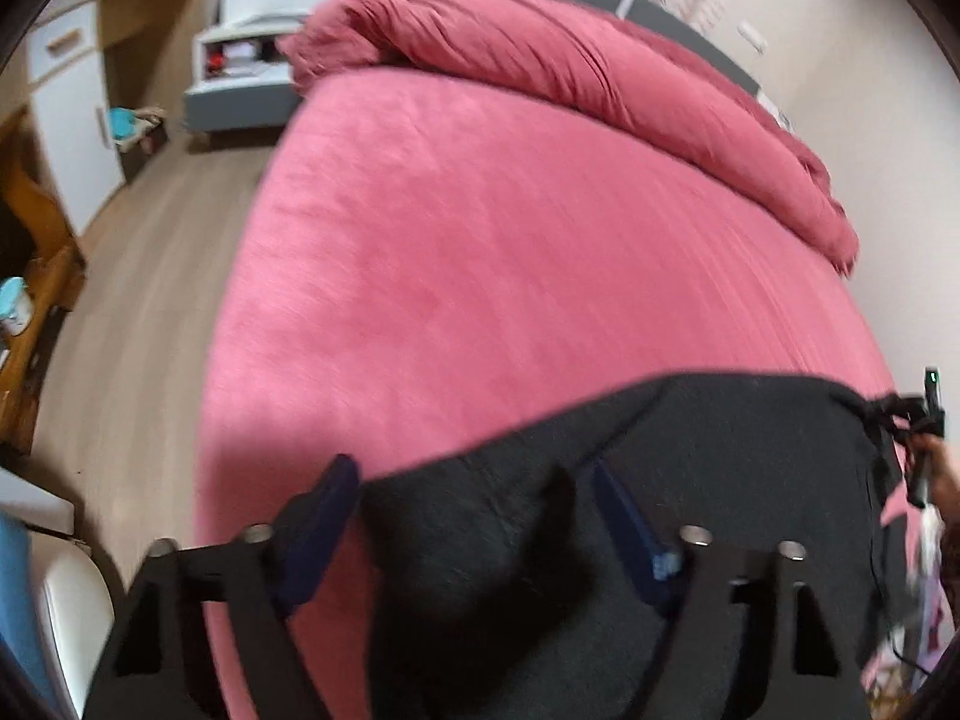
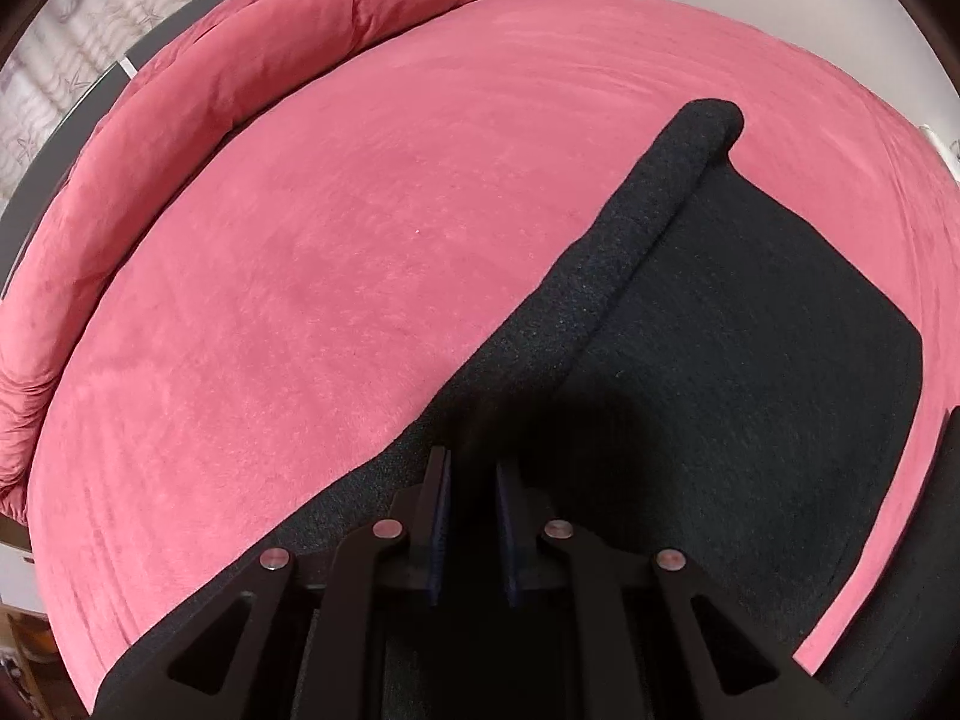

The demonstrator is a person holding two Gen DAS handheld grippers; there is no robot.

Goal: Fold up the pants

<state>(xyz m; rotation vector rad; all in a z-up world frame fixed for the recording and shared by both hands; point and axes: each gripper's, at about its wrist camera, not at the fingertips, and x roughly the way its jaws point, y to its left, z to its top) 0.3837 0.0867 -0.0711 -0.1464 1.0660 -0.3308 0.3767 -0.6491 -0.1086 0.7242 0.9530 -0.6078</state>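
Black pants (image 1: pixel 690 456) lie on a pink bed (image 1: pixel 480 228) near its front edge. My left gripper (image 1: pixel 474 480) is open, its jaws wide apart over the left end of the pants, with dark cloth between them. In the right wrist view the pants (image 2: pixel 750 348) stretch away to the upper right, with the thick waistband (image 2: pixel 630 240) along their left edge. My right gripper (image 2: pixel 471 462) has its jaws close together on the black cloth at the near end. The right gripper also shows in the left wrist view (image 1: pixel 924 420) at the far right end of the pants.
A rumpled pink duvet (image 1: pixel 570 60) lies along the head of the bed. Left of the bed is wooden floor (image 1: pixel 138 300), a grey bedside unit (image 1: pixel 240 78), a white cabinet (image 1: pixel 66 96) and a wooden table edge (image 1: pixel 30 324).
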